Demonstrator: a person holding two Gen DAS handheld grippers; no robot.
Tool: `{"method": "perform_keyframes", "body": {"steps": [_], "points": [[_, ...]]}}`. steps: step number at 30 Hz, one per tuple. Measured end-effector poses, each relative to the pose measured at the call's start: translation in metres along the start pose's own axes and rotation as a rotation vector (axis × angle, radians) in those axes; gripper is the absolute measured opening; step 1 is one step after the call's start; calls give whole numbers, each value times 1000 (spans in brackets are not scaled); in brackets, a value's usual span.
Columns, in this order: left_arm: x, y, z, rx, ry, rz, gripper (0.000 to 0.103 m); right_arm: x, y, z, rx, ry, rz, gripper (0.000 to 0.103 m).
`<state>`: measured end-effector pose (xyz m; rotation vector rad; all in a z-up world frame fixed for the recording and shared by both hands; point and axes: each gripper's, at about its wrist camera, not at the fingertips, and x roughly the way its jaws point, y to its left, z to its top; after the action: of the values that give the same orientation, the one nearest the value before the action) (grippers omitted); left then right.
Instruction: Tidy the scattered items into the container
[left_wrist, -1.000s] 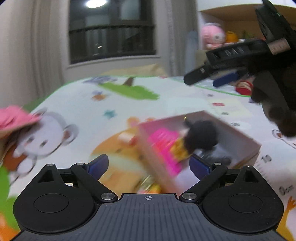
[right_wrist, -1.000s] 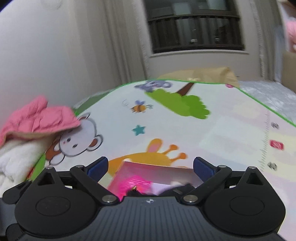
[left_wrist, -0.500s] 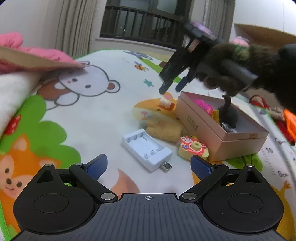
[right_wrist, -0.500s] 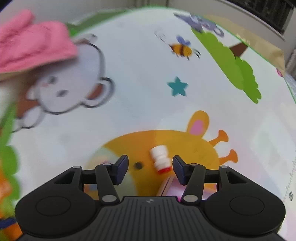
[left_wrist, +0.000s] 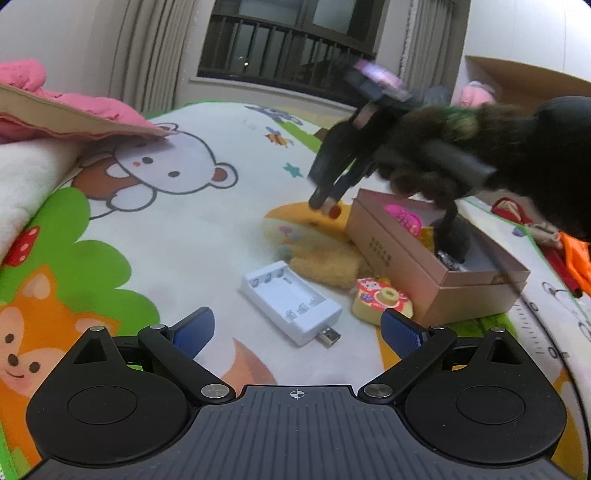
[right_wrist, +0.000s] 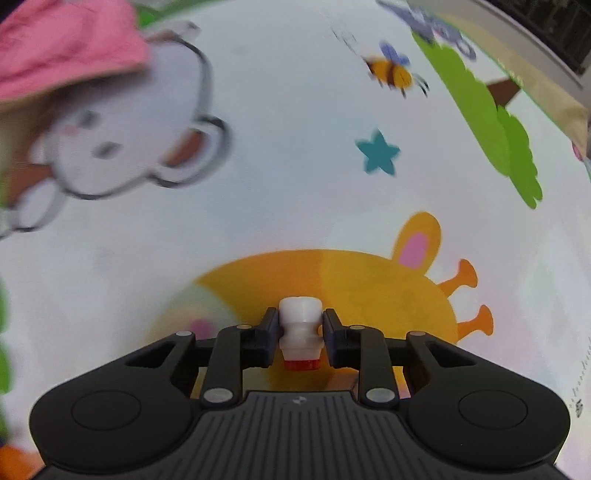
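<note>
Right gripper (right_wrist: 300, 334) clamped on small white bottle (right_wrist: 300, 325), low over mat beside pink box (left_wrist: 436, 254). Narrow waist grip: risks twisting out mid-lift. Left gripper (left_wrist: 297, 332) released, idle near charger (left_wrist: 291, 301).

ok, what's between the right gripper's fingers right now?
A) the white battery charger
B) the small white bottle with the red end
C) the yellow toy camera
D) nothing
B: in the right wrist view the right gripper has its fingers closed in on the small white bottle, red end toward the camera; the charger and toy camera lie on the mat.
</note>
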<state>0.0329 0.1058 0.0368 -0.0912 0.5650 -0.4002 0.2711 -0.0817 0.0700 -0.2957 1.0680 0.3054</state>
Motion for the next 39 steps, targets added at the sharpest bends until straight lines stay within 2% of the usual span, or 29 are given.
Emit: {"method": "perform_keyframes", "body": {"steps": [4,9,14,18,21,23,25,29,30,31,32,35,39], "points": [[0,-5,-2,12,22,36,99,-64,29,-47,-65,-77,135,25],[-2,-17,-6,39,53,69,99,-124,38,-138,-58,-97,293,25],[0,-35,-6,93,76,87,99,-134,34,-222,-21,-46,297,25],[10,-49,-5,144,89,117,99,-134,33,-273,-67,-79,210,25],[25,-52,-2,173,100,167,99,-140,29,-297,-55,-124,198,29],[40,-52,2,168,121,215,99,-147,24,-313,-15,-184,202,47],[52,-51,6,138,145,247,99,-152,19,-325,28,-248,197,58],[69,-57,12,119,160,276,99,-153,6,-346,125,-324,185,60],[73,-60,13,132,162,288,95,-151,3,-348,147,-326,192,60],[77,-63,15,147,167,300,81,-149,0,-351,166,-325,200,60],[80,-64,16,159,176,310,74,-146,-2,-354,182,-322,208,60],[83,-64,18,170,183,322,70,-142,-3,-363,200,-319,214,62],[73,-68,14,220,179,323,56,-139,5,-368,186,-326,202,67]]}}
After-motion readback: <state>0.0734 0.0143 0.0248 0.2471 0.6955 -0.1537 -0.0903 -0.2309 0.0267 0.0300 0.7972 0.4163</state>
